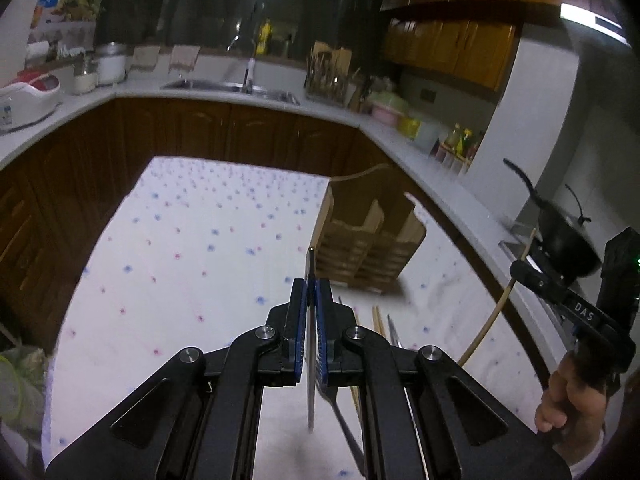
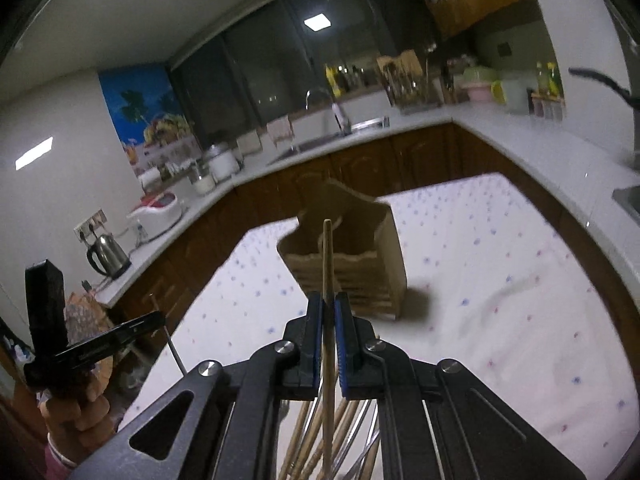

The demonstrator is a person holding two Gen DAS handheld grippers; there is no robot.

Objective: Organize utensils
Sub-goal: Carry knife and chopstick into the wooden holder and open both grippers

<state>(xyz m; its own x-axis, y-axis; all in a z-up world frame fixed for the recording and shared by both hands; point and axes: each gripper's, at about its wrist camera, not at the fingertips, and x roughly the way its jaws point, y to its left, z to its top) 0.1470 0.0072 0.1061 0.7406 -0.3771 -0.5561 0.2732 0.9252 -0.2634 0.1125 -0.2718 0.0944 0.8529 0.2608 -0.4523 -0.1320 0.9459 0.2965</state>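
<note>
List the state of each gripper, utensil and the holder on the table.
Left gripper: shut on a metal utensil, lifted off the table.
Right gripper: shut on a wooden chopstick, pointing at the holder.
Wooden holder: upright on the tablecloth, compartments look empty.
Loose chopsticks and utensils: lying in a pile.
</note>
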